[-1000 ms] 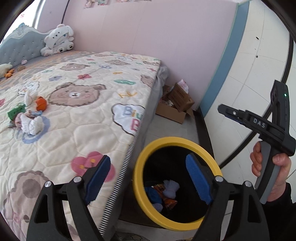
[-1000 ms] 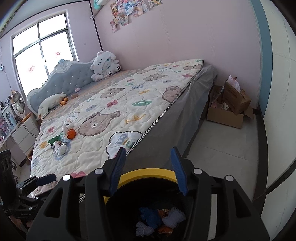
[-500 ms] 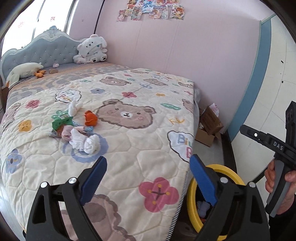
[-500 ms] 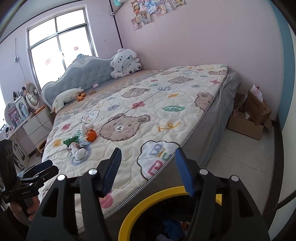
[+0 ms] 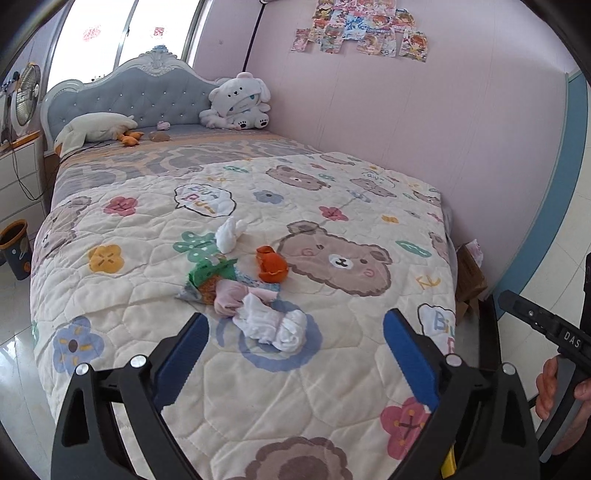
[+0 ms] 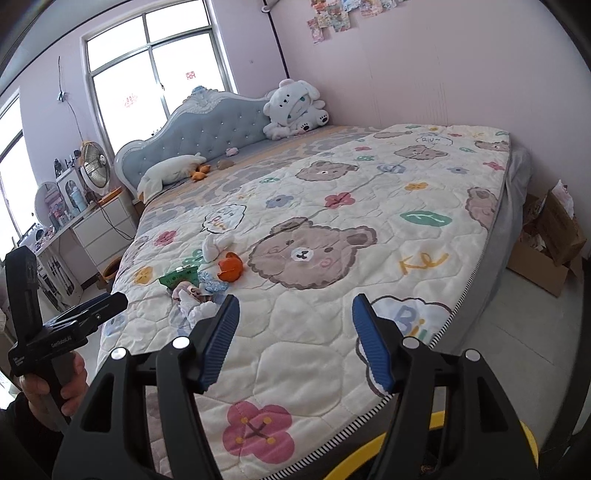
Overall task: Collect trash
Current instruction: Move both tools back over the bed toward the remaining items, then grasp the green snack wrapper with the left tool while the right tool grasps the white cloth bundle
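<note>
1. Both tongs are spread wide and hold nothing: the left tongs (image 5: pixel 291 343) hang over the bed's near edge, and the right tongs (image 6: pixel 295 332) sit beside them, aimed across the quilt (image 5: pixel 332 387).
2. The trash lies in a loose heap straight ahead of the left tongs: a crumpled white tissue (image 5: pixel 275 326) nearest, just beyond the fingertips; a pink wad (image 5: pixel 229 295) and a green wrapper (image 5: pixel 210 271) touching behind it; an orange scrap (image 5: pixel 271 264) a little farther and rightward; another white tissue (image 5: pixel 229 234) farthest.
3. The step in hand looks like reaching for the nearest tissue. Done well, that means keeping the left tongs spread, lowering until both pads straddle the wad, then pinching only paper, since the soft quilt could bunch up between the pads.
4. The yellow-rimmed bin (image 6: pixel 369 458) stands on the floor below the right tongs, against the mattress edge.
5. Far beyond the tongs, a white plush toy (image 5: pixel 236 101) leans by the tufted headboard (image 5: pixel 122 92); posters (image 5: pixel 362 33) dot the pink wall. A cardboard box (image 6: pixel 546 251) sits on the floor to the right.
</note>
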A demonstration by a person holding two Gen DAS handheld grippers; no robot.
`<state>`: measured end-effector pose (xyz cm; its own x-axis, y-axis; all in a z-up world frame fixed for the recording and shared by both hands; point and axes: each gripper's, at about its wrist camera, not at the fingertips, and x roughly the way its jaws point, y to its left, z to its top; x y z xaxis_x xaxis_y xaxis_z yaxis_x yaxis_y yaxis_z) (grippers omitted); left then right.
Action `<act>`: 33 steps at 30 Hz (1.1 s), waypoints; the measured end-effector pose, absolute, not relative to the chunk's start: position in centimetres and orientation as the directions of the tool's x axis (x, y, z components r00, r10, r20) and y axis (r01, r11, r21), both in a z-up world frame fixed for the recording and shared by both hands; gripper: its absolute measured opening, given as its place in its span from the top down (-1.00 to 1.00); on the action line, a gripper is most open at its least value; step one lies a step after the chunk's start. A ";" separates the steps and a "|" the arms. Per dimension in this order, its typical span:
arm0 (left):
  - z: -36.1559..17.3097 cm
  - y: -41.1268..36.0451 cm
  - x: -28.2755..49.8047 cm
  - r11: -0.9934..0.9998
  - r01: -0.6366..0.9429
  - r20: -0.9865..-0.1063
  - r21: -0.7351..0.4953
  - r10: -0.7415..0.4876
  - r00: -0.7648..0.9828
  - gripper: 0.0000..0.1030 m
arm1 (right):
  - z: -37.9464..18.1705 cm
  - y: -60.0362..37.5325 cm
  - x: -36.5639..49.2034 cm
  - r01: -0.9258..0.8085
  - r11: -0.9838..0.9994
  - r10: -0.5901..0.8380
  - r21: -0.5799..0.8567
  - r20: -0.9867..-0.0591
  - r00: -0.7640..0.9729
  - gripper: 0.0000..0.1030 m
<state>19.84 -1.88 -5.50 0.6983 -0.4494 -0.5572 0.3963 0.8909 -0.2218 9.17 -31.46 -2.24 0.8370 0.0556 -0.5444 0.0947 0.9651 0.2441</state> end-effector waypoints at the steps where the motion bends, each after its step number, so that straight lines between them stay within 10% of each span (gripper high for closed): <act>1: -5.5 -1.5 20.2 0.894 0.389 -0.557 -0.222 -0.443 0.703 -0.79 | -2.2 -31.1 9.8 0.085 0.966 0.064 0.244 -0.546 0.835 -0.19; 33: -12.1 2.4 35.1 0.939 0.254 -0.671 -0.234 -0.345 0.656 -0.79 | -11.6 -19.0 25.3 -0.145 0.960 0.277 0.241 -0.717 0.640 -0.22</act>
